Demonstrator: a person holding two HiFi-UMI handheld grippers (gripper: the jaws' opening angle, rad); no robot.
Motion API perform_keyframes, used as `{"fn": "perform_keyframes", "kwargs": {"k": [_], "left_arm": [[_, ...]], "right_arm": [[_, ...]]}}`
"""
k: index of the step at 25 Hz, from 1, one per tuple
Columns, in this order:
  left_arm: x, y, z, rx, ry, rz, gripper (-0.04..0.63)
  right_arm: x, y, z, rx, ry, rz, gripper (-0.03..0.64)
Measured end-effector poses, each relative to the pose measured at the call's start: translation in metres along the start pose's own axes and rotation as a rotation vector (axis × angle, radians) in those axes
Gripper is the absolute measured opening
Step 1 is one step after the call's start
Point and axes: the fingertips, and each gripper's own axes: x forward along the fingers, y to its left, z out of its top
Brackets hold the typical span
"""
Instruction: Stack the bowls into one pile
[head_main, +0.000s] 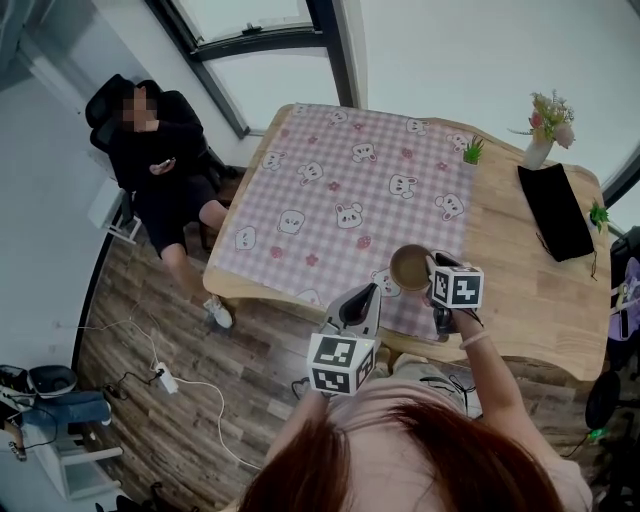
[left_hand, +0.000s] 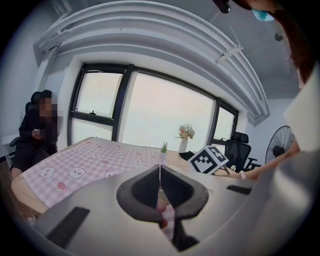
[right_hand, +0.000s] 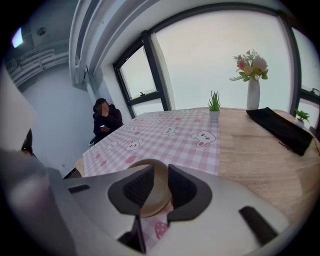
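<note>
The right claw (right_hand: 161, 172) is closed on the bowl (right_hand: 150, 197). In the right gripper view the brown wall of the bowl stands in the narrow gap between the two jaws, and the rim shows above the left jaw. In the head view this bowl (head_main: 410, 267) is at the near edge of the pink checked cloth (head_main: 340, 190), a little right of the middle, with the right claw (head_main: 434, 272) at its right side. I cannot tell if the bowl rests on the cloth or is lifted a little.

The left claw (left_hand: 160, 169) is closed and holds nothing; its jaw tips touch each other. In the head view the left claw (head_main: 366, 294) is over the near edge of the worktop (head_main: 520, 290), to the left of the bowl and apart from it.

On the bare wood at the far right stand a vase (head_main: 538, 150) with flowers and a small plant (head_main: 472, 150), and a black case (head_main: 555, 210) lies near them. A person (head_main: 160, 160) sits in a chair (head_main: 110, 100) at the far left, beside the worktop.
</note>
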Motion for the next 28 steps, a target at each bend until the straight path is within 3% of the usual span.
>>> {"fn": "perform_keyframes", "kwargs": {"k": [9, 20, 28], "left_arm": [[-0.003, 0.013, -0.001, 0.018, 0.002, -0.047, 0.011], [0.004, 0.019, -0.007, 0.077, 0.043, -0.155, 0.011], [0.013, 0.019, -0.006, 0.114, 0.053, -0.167, 0.011]], "right_arm": [[-0.021, 0.005, 0.007, 0.046, -0.093, -0.046, 0.078], [-0.054, 0.023, 0.009, -0.011, -0.164, -0.130, 0.077], [-0.087, 0.027, 0.002, 0.004, -0.229, -0.171, 0.035]]}}
